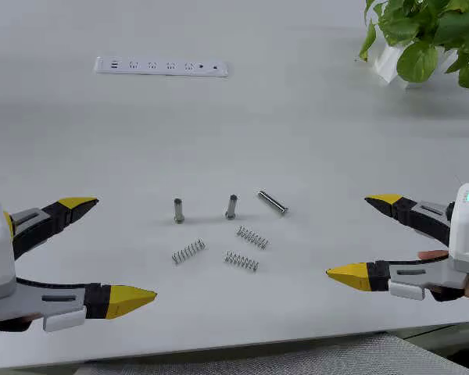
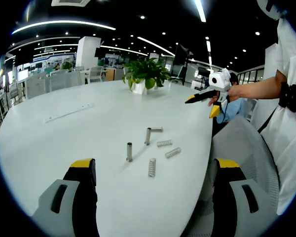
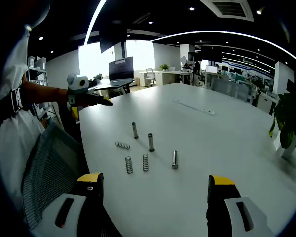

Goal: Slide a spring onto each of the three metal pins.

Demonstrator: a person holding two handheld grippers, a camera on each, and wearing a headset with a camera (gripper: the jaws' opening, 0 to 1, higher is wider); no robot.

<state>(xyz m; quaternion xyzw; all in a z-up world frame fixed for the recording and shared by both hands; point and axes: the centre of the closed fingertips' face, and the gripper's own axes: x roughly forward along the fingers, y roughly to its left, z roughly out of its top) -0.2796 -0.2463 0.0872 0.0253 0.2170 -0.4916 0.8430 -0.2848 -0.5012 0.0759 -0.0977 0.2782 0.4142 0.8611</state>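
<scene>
Head view places three metal pins in the middle of the white table (image 1: 313, 117): left pin (image 1: 178, 210) and middle pin (image 1: 231, 206) stand upright, right pin (image 1: 272, 202) lies flat. All are bare. At their 6 o'clock the left spring (image 1: 188, 251), middle spring (image 1: 241, 261) and right spring (image 1: 252, 237) lie loose, apart from every pin. By my judgement no step is done and all three remain. Left gripper (image 1: 123, 248) at 9 o'clock and right gripper (image 1: 348, 236) at 3 o'clock both gape wide, holding nothing.

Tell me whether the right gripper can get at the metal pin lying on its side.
Probably yes: the right gripper hovers open, with only bare white tabletop between it and the lying silver metal pin.
</scene>
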